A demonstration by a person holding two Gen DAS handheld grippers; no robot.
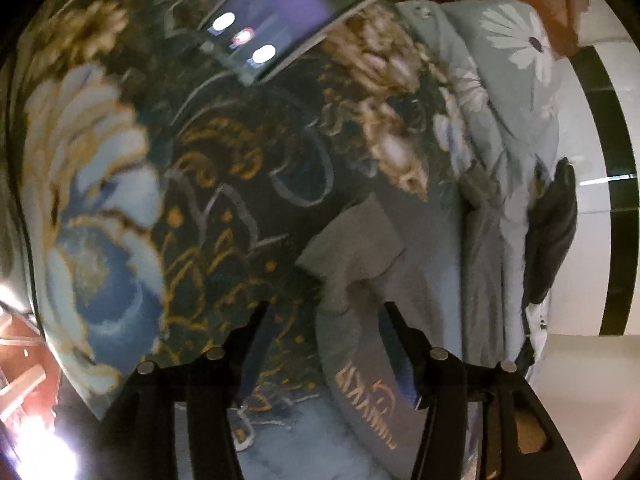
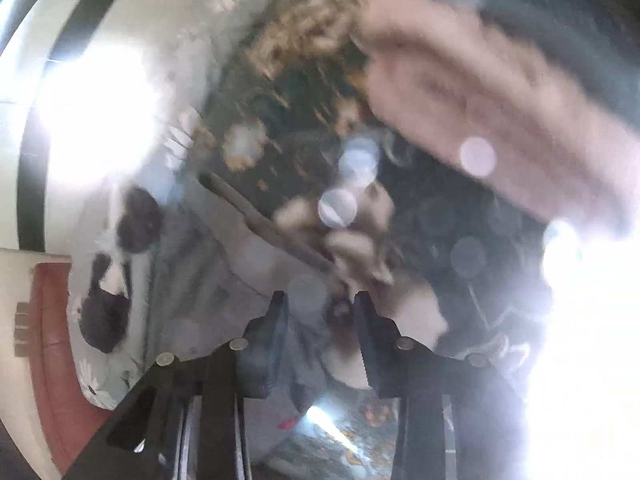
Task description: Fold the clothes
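Left wrist view: grey garment waits on the bedspread

Left gripper [image 1: 324,312] hangs wide open, empty, above the grey garment [image 1: 360,280] at 5 o'clock on the floral bedspread [image 1: 224,184]. Right gripper [image 2: 320,300] is parted; blur and glare hide any hold. A phone [image 1: 280,12] at 12 o'clock risks snagging if cloth drags.

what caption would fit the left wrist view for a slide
Open left gripper poised over a grey garment with gold lettering, lying on a dark floral bedspread, phone beyond.
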